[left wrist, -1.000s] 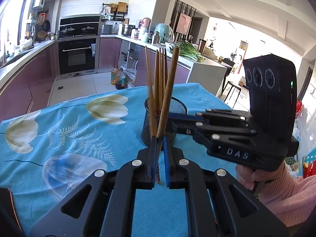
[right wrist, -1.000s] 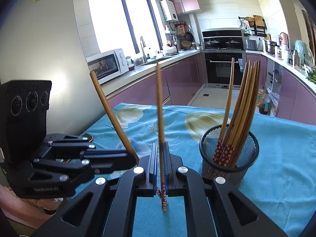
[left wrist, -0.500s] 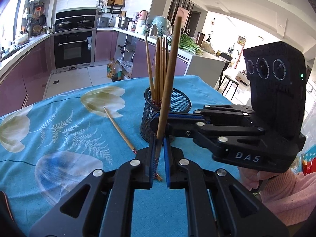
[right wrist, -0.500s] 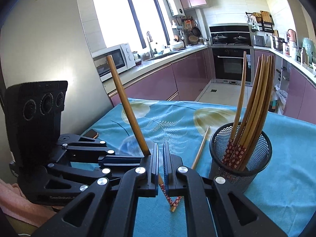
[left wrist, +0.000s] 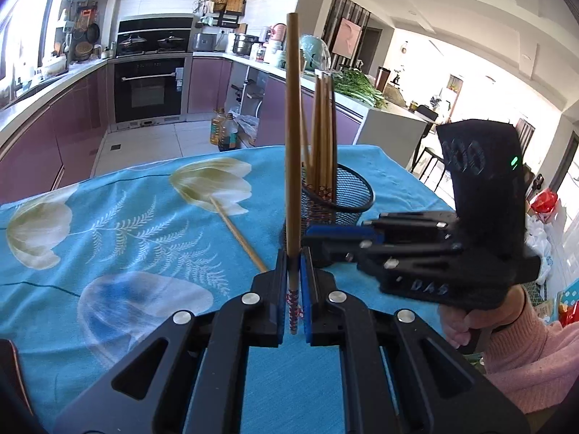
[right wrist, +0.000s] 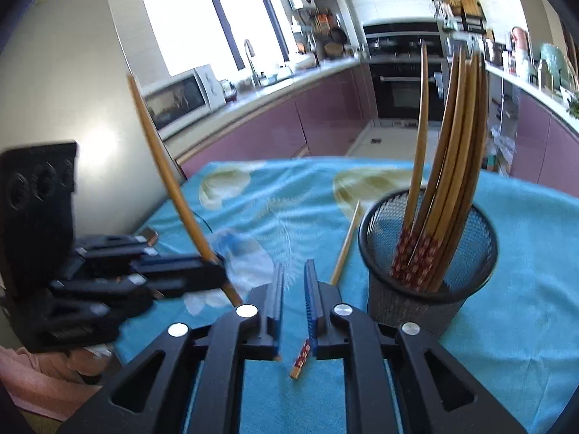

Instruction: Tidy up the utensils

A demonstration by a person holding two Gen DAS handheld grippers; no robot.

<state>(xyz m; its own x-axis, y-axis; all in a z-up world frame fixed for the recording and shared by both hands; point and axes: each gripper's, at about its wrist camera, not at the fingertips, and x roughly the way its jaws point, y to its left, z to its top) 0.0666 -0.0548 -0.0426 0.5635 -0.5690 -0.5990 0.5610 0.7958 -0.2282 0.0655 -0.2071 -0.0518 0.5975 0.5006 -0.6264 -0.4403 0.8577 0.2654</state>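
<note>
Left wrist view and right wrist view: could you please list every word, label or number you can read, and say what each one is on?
"DAS": on the side of the right tool, in the left wrist view, blurred but legible.
Oven front: small marks, too small to read.
Left tool body in the right wrist view: any lettering is lost to blur.
Bottles on the floor: labels too small to read.

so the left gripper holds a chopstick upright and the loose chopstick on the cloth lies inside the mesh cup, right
Not quite. The left gripper does hold a chopstick upright, but the loose chopstick lies on the cloth beside the mesh cup, not inside it. The right wrist view shows it.
</note>
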